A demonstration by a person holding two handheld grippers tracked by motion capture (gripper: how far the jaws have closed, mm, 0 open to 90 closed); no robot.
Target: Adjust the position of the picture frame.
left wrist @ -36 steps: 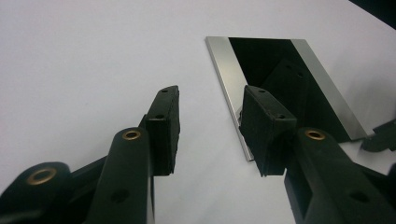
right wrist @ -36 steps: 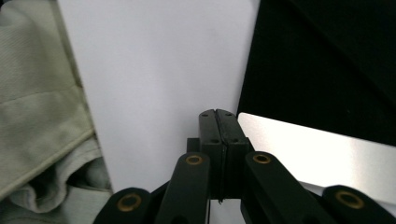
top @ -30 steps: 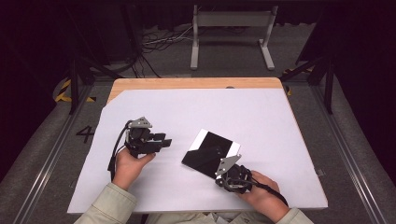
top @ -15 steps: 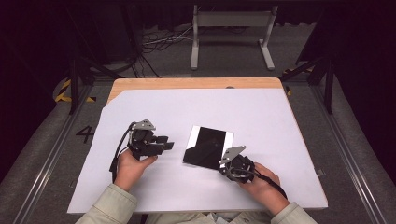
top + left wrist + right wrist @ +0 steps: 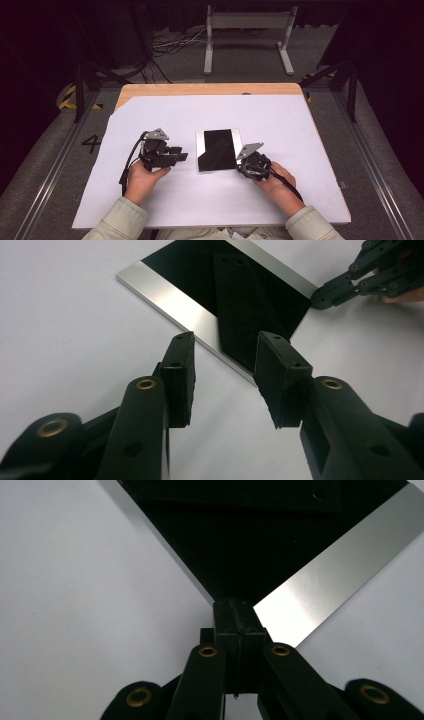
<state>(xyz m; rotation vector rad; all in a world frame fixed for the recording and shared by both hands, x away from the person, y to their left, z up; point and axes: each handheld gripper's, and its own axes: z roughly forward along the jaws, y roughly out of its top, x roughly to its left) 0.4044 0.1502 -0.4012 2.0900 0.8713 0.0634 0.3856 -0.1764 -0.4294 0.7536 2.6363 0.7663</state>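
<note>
Mirror plate (image 5: 218, 149) between left gripper (image 5: 179, 153) and right gripper (image 5: 239, 164)

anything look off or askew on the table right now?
Nothing stands out. The black mirror plate lies flat and roughly square to the white table cover, no cracks or chips visible. The right gripper is shut with its tips at the plate's near corner; the left gripper is open beside the plate's edge.

A black plate (image 5: 218, 149) with silver edge bands lies on white paper (image 5: 300, 130).
</note>
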